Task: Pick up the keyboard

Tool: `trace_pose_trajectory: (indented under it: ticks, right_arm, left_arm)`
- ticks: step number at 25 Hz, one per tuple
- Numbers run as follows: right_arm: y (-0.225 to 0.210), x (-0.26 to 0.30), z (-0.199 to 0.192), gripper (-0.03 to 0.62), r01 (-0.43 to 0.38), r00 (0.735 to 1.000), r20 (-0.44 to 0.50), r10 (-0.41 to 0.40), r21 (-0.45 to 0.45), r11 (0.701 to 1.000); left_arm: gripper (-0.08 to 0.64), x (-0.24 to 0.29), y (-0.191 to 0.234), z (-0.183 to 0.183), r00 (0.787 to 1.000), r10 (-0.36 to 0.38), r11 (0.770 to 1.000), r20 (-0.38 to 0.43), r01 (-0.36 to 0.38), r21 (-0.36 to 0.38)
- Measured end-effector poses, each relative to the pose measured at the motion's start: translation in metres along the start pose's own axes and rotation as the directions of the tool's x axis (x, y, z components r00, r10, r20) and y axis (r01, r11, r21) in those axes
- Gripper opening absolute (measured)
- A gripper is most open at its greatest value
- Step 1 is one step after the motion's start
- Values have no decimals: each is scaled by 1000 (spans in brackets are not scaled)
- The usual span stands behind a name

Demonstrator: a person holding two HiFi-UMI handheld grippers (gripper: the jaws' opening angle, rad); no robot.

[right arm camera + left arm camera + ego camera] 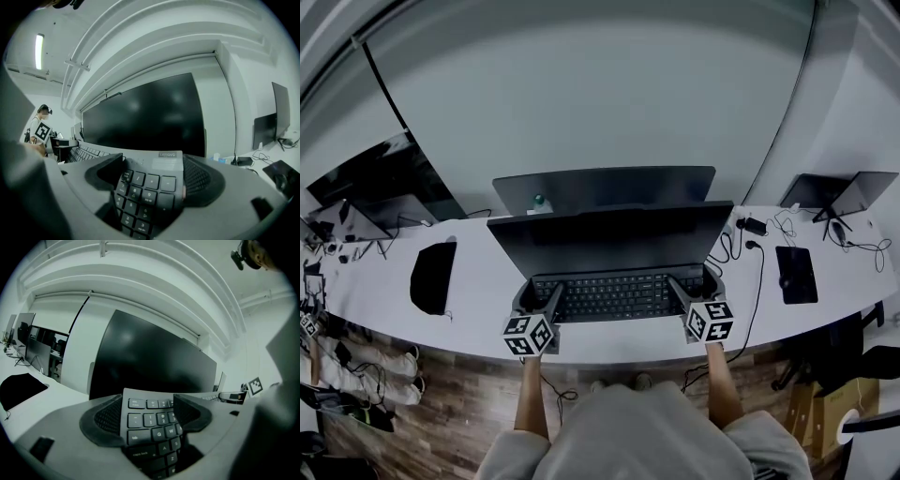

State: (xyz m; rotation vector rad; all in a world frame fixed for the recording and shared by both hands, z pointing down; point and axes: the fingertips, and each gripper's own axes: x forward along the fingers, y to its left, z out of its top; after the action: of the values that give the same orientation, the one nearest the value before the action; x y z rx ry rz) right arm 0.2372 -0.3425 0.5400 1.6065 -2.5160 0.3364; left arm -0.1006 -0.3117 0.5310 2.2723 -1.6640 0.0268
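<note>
The keyboard (pixel 617 295) lies along the near edge of the table (pixel 478 281), at its middle and just in front of the monitor (pixel 609 239). The left gripper (pixel 540 300) has the end with the escape and tab keys. The right gripper (pixel 694 291) has the number-pad end.

In the left gripper view the keyboard (pixel 152 423) fills the gap of the left gripper (pixel 150 411). Its jaws are clenched on that end, one pad (pixel 110 416) at the outer side and the other over the keys. The right gripper view matches it. The number pad of the keyboard (pixel 150 183) sits clamped in the right gripper (pixel 152 173), with dark pads pressed in on both sides.

From the head view it is hard to tell whether the keyboard is already clear of the table or resting on it, so I judge the step in hand to be the lift itself.

To do it well, both ends should rise together and level. A long, thin board held only at its tips will twist or slip if one side leads. The grip should stay firm without bearing harder on the keys. The path should go straight up and slightly toward the person, because the lower edge of the monitor hangs close behind the far row of keys. The cables (pixel 750 246) near the right end, toward the table's right side, should be watched in case one trails from the keyboard and pulls.
</note>
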Motion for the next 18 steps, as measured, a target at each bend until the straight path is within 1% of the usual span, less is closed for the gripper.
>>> trace_pose_trajectory:
  ticks: [9, 18]
  right_arm:
    - [-2, 0, 1, 390, -2, 1000, 1, 2, -5, 1000]
    - [-3, 2, -5, 391, -5, 1000, -13, 5, -4, 1000]
  left_arm:
    - [318, 0, -1, -1, 1000, 5, 1000, 2, -5, -4]
    - [318, 2, 0, -8, 1000, 5, 1000, -13, -6, -14]
